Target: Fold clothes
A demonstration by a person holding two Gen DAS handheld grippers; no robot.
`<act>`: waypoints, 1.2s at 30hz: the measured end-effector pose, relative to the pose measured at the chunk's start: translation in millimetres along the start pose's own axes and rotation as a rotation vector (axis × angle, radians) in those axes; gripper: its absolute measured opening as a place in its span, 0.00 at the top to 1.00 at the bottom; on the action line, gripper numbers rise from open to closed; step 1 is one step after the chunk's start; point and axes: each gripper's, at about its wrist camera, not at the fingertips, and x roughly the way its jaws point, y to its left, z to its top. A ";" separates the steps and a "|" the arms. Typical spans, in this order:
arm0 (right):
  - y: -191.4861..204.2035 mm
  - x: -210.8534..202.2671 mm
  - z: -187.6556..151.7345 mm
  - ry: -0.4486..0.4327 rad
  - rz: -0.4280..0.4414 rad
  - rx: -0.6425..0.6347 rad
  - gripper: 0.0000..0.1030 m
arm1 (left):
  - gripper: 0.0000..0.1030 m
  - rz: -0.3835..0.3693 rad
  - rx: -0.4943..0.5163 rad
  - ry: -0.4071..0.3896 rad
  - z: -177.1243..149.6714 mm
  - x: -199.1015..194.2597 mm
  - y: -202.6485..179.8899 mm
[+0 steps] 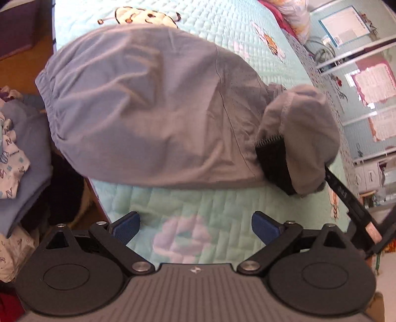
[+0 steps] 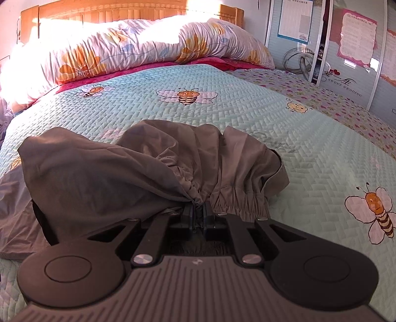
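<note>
A grey garment with gathered elastic hems [image 1: 153,111] lies on the light blue quilted bedspread [image 1: 173,205]. My left gripper [image 1: 195,226] is open and empty, just above the bedspread near the garment's near edge. My right gripper [image 2: 198,213] is shut on a bunched elastic hem of the grey garment [image 2: 123,173] and lifts that part off the bed. In the left wrist view the right gripper [image 1: 274,161] shows at the garment's right end, with grey cloth draped over it.
A pile of other clothes [image 1: 17,148] lies off the bed's left edge. A floral duvet [image 2: 138,47] and wooden headboard [image 2: 123,10] are at the bed's far end. A wardrobe with posters [image 2: 346,49] stands to the right.
</note>
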 end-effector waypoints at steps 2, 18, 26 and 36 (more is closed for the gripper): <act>0.2 0.5 -0.1 -0.001 -0.001 -0.002 0.92 | 0.00 -0.010 -0.022 -0.050 8.6 -0.5 1.1; 3.9 11.7 0.5 0.000 0.000 -0.017 0.87 | 0.02 -0.045 0.203 -0.249 82.0 34.6 -45.0; -4.3 19.9 0.7 0.026 0.014 0.037 0.74 | 0.01 -0.195 0.277 -0.186 95.1 40.3 -61.6; -38.4 28.3 -1.7 0.062 0.152 0.358 0.65 | 0.00 -0.452 0.280 -0.144 94.1 15.6 -53.5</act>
